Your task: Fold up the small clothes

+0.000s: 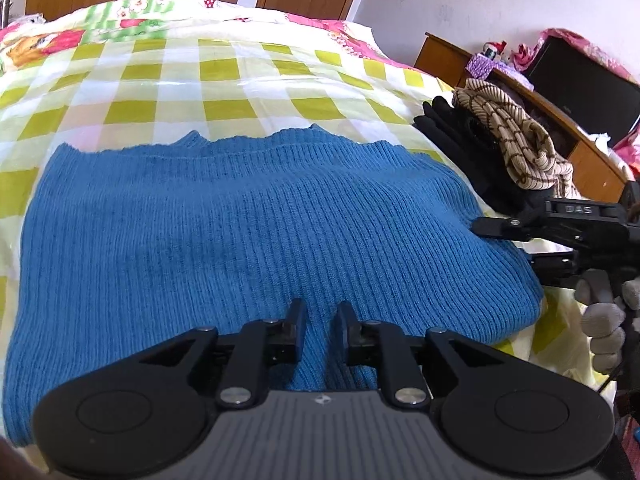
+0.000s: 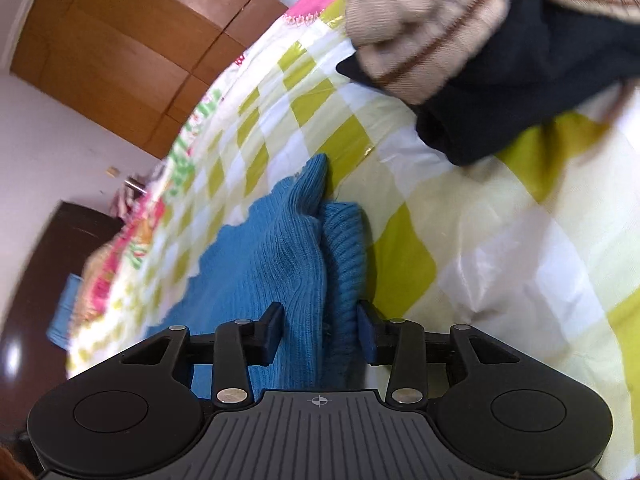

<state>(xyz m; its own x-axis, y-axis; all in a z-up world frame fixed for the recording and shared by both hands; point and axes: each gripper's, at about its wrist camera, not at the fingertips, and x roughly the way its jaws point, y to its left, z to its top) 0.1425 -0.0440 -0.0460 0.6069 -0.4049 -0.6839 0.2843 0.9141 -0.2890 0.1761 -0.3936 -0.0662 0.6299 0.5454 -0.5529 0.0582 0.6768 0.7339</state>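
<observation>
1. Bed (image 1: 248, 80) w/ green-and-white check cover fills both views; everything lies on it.
2. Blue knit sweater (image 1: 240, 232) = the task item. Lies flat across the near part of the bed, ribbed knit, wavy far edge, already doubled over at least once: right side shows a thick rolled fold, and the right wrist view shows two layers stacked at that edge. Looks like a wide, fairly tidy rectangle, surface smooth w/ a few shallow ripples.
3. Progress, my read: partway. First fold(s) done, still too wide for a finished bundle; prob. one more fold across, then set aside. Pile at right, striped beige knit (image 1: 516, 136) on top of black garment (image 1: 452, 136), sits bunched just beside the sweater & seems not yet folded, so more items left.
4. Right gripper (image 2: 320, 330) at sweater's right edge, fingers fairly wide; both layers of the fold run between them, but pads don't clearly squeeze the cloth, looks loose. Gloved hand (image 1: 604, 320) holds it.
5. Left gripper (image 1: 322, 320) over near hem, fingers narrow, small gap; knit shows thru gap, no clear pinch seen.
</observation>
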